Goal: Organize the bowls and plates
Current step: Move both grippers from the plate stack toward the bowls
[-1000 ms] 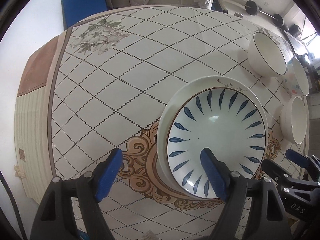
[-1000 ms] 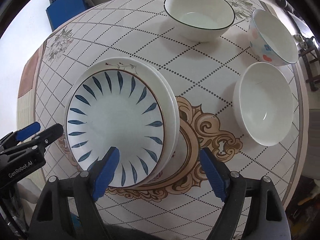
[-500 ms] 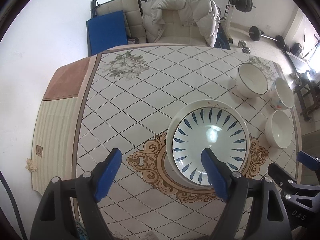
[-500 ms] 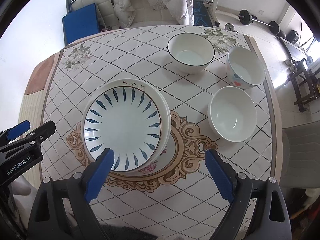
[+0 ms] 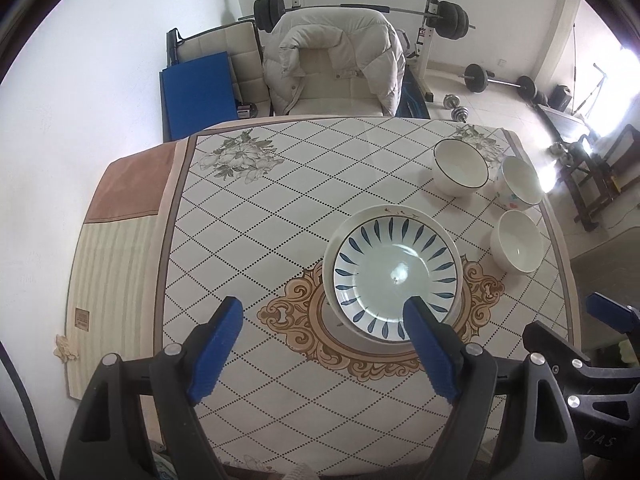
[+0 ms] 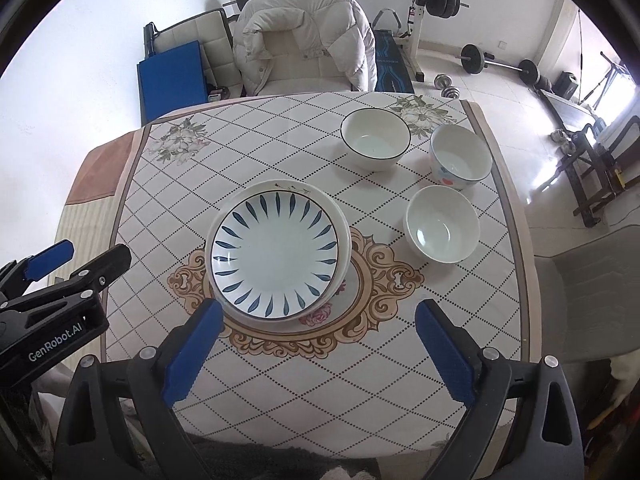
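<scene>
A stack of plates sits mid-table, topped by a blue-leaf plate (image 5: 394,272) (image 6: 276,258) on a wider white plate (image 6: 292,189). A pink-flowered plate (image 6: 320,314) peeks out underneath. To the right stand a black-rimmed bowl (image 6: 375,138) (image 5: 460,170), a dotted bowl (image 6: 460,158) (image 5: 520,186) and a plain white bowl (image 6: 442,224) (image 5: 518,242). My left gripper (image 5: 322,312) hangs open high above the stack's near-left edge, holding nothing. My right gripper (image 6: 319,310) hovers above the stack's near-right edge, its jaws opening with nothing between them.
The table wears a diamond-pattern cloth (image 5: 248,240). Behind the table is a chair draped with a white padded jacket (image 5: 336,64), with a blue mat (image 5: 198,92) leaning beside it. Barbells and weights lie on the floor at the back. A grey chair (image 6: 580,280) stands at the table's right.
Both grippers have risen well away from the plate stack and tilted up, so the whole table and room now show. The right jaws have spread wider.
</scene>
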